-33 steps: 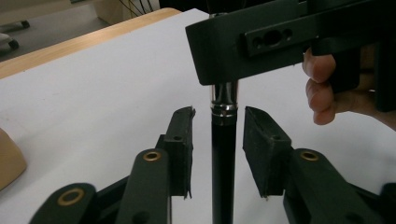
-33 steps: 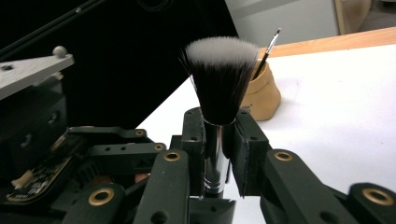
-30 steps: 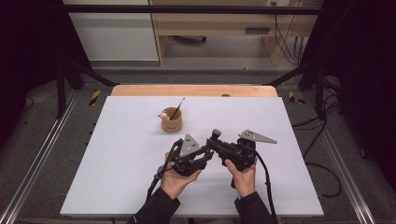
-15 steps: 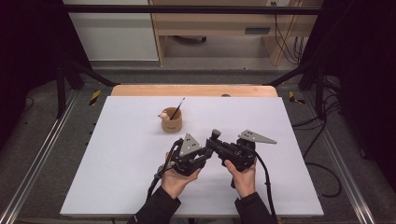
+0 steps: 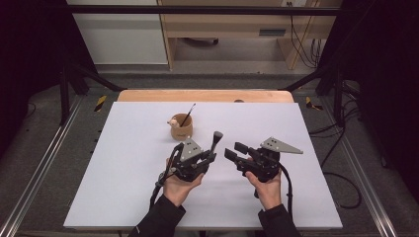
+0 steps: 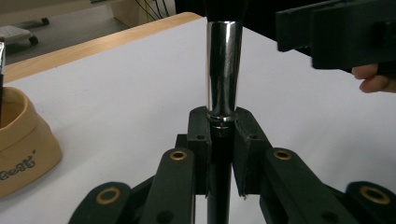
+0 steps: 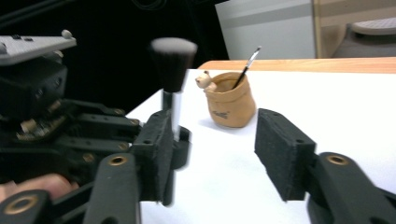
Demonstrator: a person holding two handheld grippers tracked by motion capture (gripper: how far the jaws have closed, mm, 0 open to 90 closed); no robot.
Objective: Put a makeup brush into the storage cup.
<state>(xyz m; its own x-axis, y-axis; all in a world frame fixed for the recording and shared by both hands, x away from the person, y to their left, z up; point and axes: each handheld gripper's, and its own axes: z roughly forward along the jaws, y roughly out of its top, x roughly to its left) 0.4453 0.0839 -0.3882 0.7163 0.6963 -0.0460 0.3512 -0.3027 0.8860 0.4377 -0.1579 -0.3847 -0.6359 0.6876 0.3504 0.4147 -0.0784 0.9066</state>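
Black-bristled makeup brush with chrome ferrule (image 6: pixel 224 70) stood clamped upright between left gripper (image 5: pixel 210 157) fingers; right gripper (image 5: pixel 236 151) fingers, just opened, stood apart beside it.

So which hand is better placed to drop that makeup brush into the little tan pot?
Left, probably. The left tool is shut on the makeup brush, bristles up, and sits nearer the tan pot. The right tool has just been opening, with nothing between its jaws.

Place: a lab recording bay
Shown by: white table (image 5: pixel 123 197) framed by metal rails (image 5: pixel 39 173), dark curtains, trailing cables (image 5: pixel 301 44)
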